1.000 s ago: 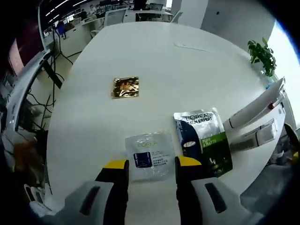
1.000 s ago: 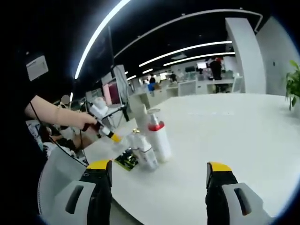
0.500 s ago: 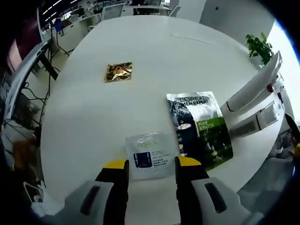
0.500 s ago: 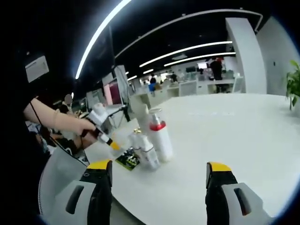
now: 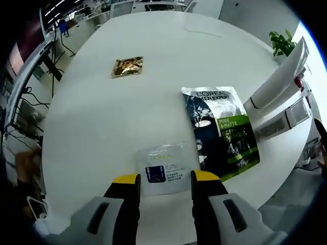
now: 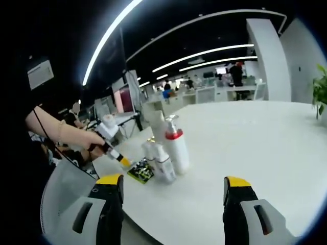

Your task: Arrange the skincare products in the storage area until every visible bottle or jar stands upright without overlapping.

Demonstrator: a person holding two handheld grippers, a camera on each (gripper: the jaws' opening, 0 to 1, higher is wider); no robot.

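Your left gripper (image 5: 164, 178): fingers apart, empty | clear sachet (image 5: 162, 162) flat on worktop (image 5: 92, 117), just ahead between them | right gripper (image 6: 172, 182) wide apart, far.

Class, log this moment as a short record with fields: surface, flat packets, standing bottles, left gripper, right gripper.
surface: round white table
flat packets: small clear sachet with a blue label; large dark and green pouch; gold foil sachet
standing bottles: white pump bottle with a red collar, upright among smaller white bottles
left gripper: open, jaws either side of the clear sachet
right gripper: open, holding nothing
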